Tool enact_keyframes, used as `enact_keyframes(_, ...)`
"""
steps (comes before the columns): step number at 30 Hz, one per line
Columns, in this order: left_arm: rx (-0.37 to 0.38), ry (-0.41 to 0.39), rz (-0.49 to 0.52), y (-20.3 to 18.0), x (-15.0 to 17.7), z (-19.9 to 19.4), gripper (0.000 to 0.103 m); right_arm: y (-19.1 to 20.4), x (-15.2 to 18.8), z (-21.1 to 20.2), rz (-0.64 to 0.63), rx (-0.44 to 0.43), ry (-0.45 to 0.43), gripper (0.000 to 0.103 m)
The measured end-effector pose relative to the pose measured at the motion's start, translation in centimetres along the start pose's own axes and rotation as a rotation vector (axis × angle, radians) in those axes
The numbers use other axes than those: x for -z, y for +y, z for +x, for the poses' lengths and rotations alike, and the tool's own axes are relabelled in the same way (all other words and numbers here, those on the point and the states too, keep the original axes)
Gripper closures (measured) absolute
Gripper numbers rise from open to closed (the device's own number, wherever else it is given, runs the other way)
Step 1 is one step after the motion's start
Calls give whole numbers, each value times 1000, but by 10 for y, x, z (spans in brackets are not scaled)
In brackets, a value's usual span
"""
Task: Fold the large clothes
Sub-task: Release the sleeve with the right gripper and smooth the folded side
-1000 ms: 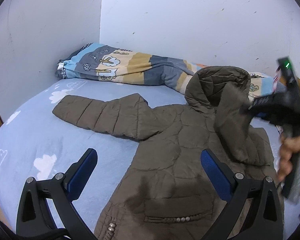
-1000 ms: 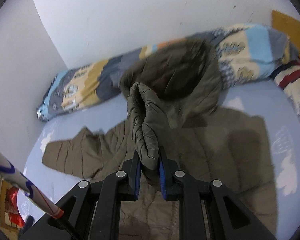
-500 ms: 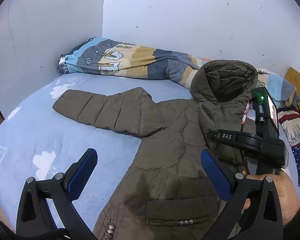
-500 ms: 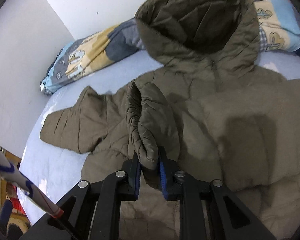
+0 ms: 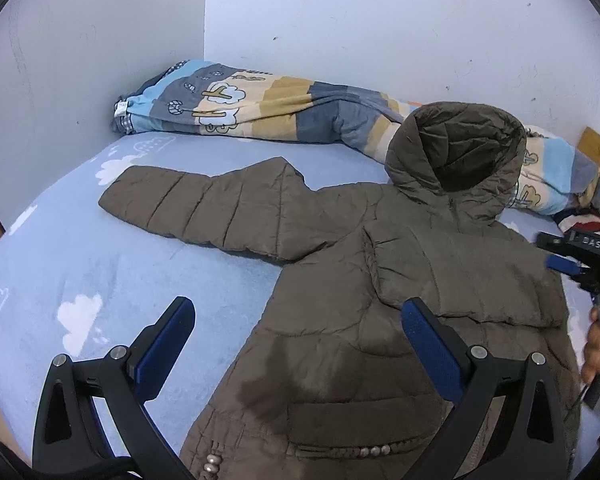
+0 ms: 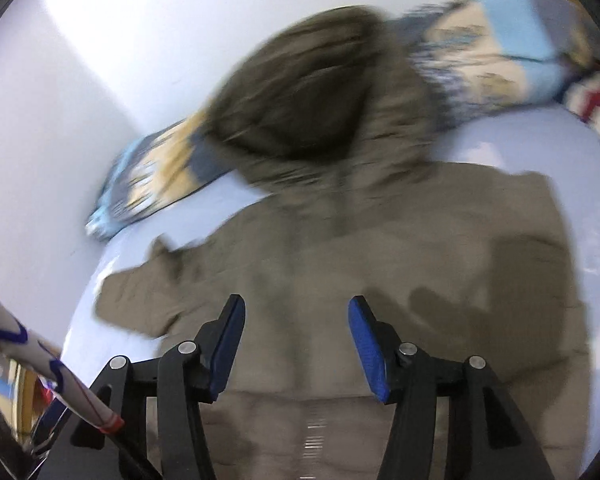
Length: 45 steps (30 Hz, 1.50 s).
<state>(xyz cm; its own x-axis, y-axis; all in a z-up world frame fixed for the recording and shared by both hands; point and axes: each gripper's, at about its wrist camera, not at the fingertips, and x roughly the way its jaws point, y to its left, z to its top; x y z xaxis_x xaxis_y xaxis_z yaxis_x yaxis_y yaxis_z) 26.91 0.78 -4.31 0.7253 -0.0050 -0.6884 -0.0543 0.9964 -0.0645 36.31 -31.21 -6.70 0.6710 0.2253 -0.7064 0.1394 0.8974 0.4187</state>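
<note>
We have just let go of one sleeve: the right tongs, clamped on it a moment ago, have just been opening and now gape with nothing between them, the sleeve laid across the chest. One fold made. The left tongs hang released. The brown padded coat lies front-up on the blue bed, its other sleeve outstretched.
</note>
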Motion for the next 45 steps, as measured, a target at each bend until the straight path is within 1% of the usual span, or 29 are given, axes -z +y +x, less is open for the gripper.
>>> enact_keyframes(2,4,12,0,-3,1,4,0,-28,-7,-4,29,83,-19,45)
enact_keyframes(4,4,19,10,-7,3,6,0,-57,-13,-3,54,190,-8,46)
enact_keyframes(5,4,20,20,-10,4,7,0,-70,-15,-2,69,233,-5,53)
enact_keyframes(6,3,19,31,-13,4,8,0,-89,-16,-1,97,279,-1,55)
enact_keyframes(8,2,16,49,-17,5,10,0,-115,-14,7,134,334,33,55)
enact_keyframes(10,1,22,67,-21,6,14,0,-135,-7,20,149,343,76,55)
enact_keyframes(12,0,36,78,-23,7,18,0,-144,3,41,133,336,151,55)
enact_keyframes(13,0,42,78,-23,7,20,0,-142,7,46,113,346,160,55)
enact_keyframes(15,7,54,60,-19,6,22,0,-136,4,46,88,391,154,55)
enact_keyframes(16,7,54,48,-16,5,22,0,-130,1,40,98,435,133,55)
enact_keyframes(17,6,53,40,-14,5,22,0,-118,-1,30,89,477,79,56)
enact_keyframes(18,5,52,33,-13,5,21,0,-98,-3,21,43,470,20,56)
enact_keyframes(19,4,49,25,-11,4,21,0,-82,-4,17,0,435,-3,56)
enact_keyframes(20,4,49,22,-10,4,20,0,-64,-3,18,-40,387,-3,54)
enact_keyframes(21,5,49,22,-10,4,20,0,-42,0,22,-76,313,18,54)
enact_keyframes(23,5,51,26,-8,4,19,0,-11,9,34,-106,208,67,54)
enact_keyframes(25,4,47,23,-7,4,18,0,17,23,47,-158,175,110,54)
enact_keyframes(27,6,45,19,-4,4,17,0,39,35,64,-212,178,141,54)
enact_keyframes(28,6,44,17,-3,4,16,0,44,39,73,-223,191,151,54)
enact_keyframes(31,13,52,17,-3,3,17,0,46,51,99,-219,235,192,53)
enact_keyframes(34,18,54,15,-2,3,16,0,41,50,103,-190,218,208,52)
enact_keyframes(36,23,52,10,-1,2,15,0,42,47,91,-169,182,205,52)
enact_keyframes(37,24,51,8,-1,2,14,0,40,44,81,-156,161,185,52)
enact_keyframes(38,24,51,6,-1,1,14,0,40,44,73,-148,157,168,52)
enact_keyframes(41,25,51,4,-1,2,11,0,27,50,39,-121,164,140,52)
enact_keyframes(43,22,52,11,-2,3,10,0,15,63,17,-114,174,144,52)
enact_keyframes(45,21,51,19,-4,4,9,0,2,82,-5,-116,204,158,52)
